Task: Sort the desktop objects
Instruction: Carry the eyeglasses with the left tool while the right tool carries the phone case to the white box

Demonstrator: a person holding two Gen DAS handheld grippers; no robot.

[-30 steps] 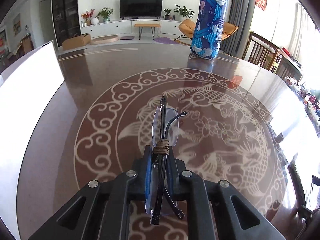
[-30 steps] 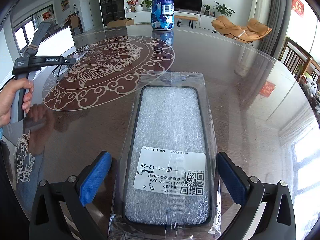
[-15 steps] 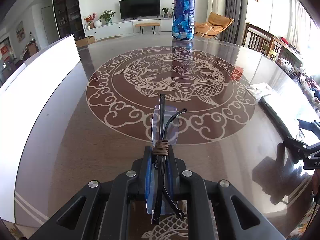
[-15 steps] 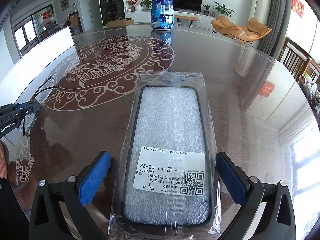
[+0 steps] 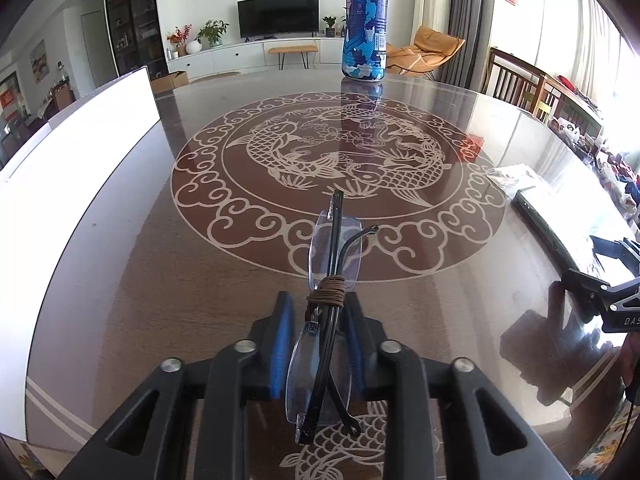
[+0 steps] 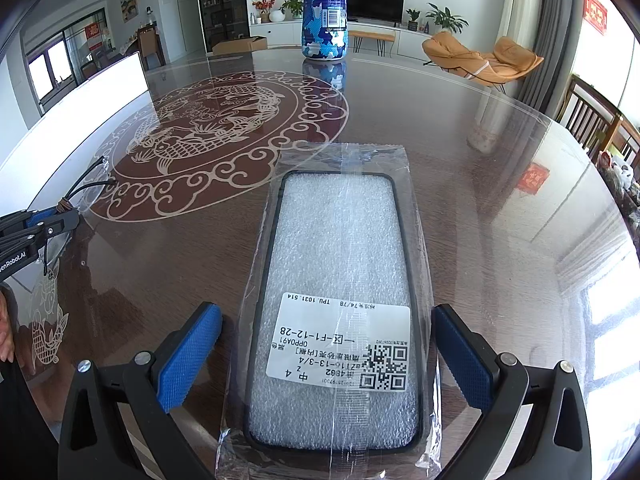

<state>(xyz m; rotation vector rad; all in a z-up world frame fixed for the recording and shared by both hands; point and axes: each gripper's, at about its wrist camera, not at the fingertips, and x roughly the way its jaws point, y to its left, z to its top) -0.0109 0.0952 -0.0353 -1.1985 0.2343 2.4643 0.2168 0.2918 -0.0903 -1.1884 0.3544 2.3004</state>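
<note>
1. Your left gripper is letting go of the folded rimless glasses with thin black arms and a brown cord wound round the bridge. The jaws are opening, and the glasses stand on edge between the blue pads, which no longer seem to press on them.
2. Open fully before you draw back, and pull straight along the jaws. The lenses are slick and the arms springy, so a sideways drag could tip or catch them.
3. They sit at the near edge of the glossy dark-brown table with its pale fish medallion. The polish will let them slide.
4. Your right gripper has its jaws wide apart, either side of the black-framed phone case in a crinkly clear plastic sleeve, not touching it.
5. The tall blue patterned bottle stands upright at the far side.
</note>
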